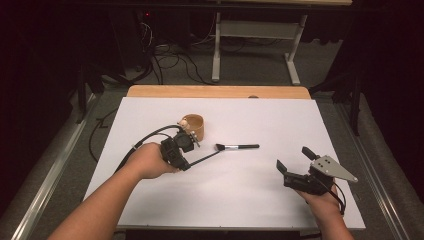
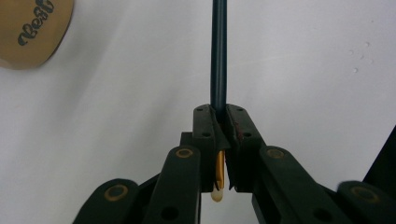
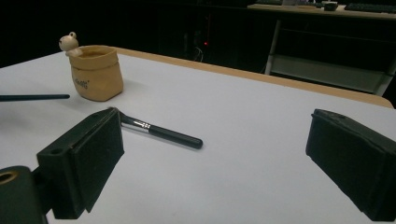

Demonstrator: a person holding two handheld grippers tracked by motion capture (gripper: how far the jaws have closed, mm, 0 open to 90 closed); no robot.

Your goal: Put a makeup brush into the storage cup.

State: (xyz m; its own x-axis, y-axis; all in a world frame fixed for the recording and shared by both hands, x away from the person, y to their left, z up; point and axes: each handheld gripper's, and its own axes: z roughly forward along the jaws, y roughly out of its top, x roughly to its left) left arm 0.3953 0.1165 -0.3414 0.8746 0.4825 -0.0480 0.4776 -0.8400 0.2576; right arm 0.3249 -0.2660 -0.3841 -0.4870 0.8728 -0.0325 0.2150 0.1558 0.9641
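My left gripper (image 1: 188, 164) is shut on a thin dark stick (image 1: 205, 158), which points right toward the bristles of a black makeup brush (image 1: 239, 147) lying flat on the white sheet. In the left gripper view the jaws (image 2: 219, 114) pinch the stick (image 2: 218, 56), and its gold end pokes out behind the pads. A tan pot (image 1: 195, 126) with a small bear figure on its rim stands just beyond that hand. My right gripper (image 1: 293, 157) hovers open at the right with nothing in it. The right gripper view looks past its jaws (image 3: 215, 135) to the brush (image 3: 161, 132) and the pot (image 3: 95, 72).
A white sheet (image 1: 250, 200) covers the wooden table, whose bare far edge (image 1: 220, 91) shows beyond it. Metal rails run along both sides. Behind the table are a desk frame (image 1: 255, 45) and cables on the floor.
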